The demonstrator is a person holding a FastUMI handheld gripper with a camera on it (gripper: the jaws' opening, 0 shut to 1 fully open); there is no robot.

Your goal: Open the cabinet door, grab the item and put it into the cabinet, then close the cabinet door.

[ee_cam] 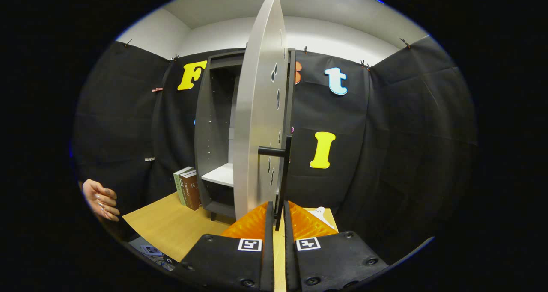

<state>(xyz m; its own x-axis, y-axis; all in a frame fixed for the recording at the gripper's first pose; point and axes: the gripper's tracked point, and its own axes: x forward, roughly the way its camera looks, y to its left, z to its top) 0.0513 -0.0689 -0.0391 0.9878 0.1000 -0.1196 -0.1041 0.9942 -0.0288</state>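
A dark grey cabinet (214,125) stands upright on a wooden table (171,227). Its silver-grey door (257,125) is swung out toward me, seen nearly edge-on. A thin black bar handle (284,176) runs down the door's front edge. My gripper (278,213) is shut on the lower end of that handle, both fingers pressing it from either side. Inside the cabinet a white shelf (220,174) shows. Two or three books (188,189) stand upright on the table, just left of the cabinet.
A person's hand (100,200) hovers at the table's left edge. Something white (319,213) lies on the table just beyond my right finger, partly hidden. Black cloth walls close in behind and to both sides.
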